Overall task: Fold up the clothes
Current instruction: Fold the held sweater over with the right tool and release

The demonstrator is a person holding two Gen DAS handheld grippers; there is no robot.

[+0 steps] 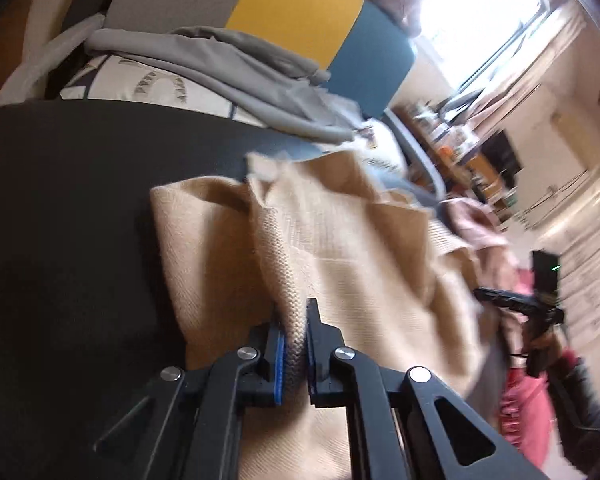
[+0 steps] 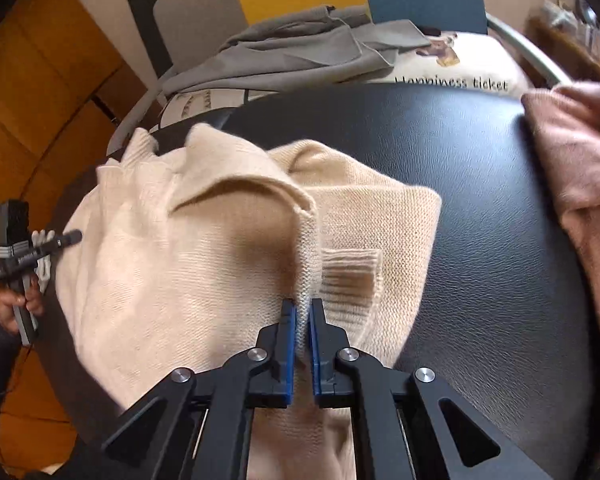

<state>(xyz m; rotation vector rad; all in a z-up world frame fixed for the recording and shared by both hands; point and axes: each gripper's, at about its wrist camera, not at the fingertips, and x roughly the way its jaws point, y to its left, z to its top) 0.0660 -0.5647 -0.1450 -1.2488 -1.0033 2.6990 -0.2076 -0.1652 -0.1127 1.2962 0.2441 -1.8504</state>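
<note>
Both grippers pinch folds of the beige sweater [image 2: 228, 248]: the left gripper [image 1: 294, 320] clamps a knit ridge, and the right gripper [image 2: 303, 312] clamps an edge beside the ribbed cuff [image 2: 350, 280]. That sweater lies bunched on the black table [image 2: 480, 208], with a pink garment [image 2: 580, 168] at the table's right edge and grey clothes [image 2: 300, 48] beyond it.

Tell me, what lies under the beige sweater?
The beige sweater rests on a black table, whose leather-like top shows all around it. The table under the sweater is covered, so anything there cannot be seen.
</note>
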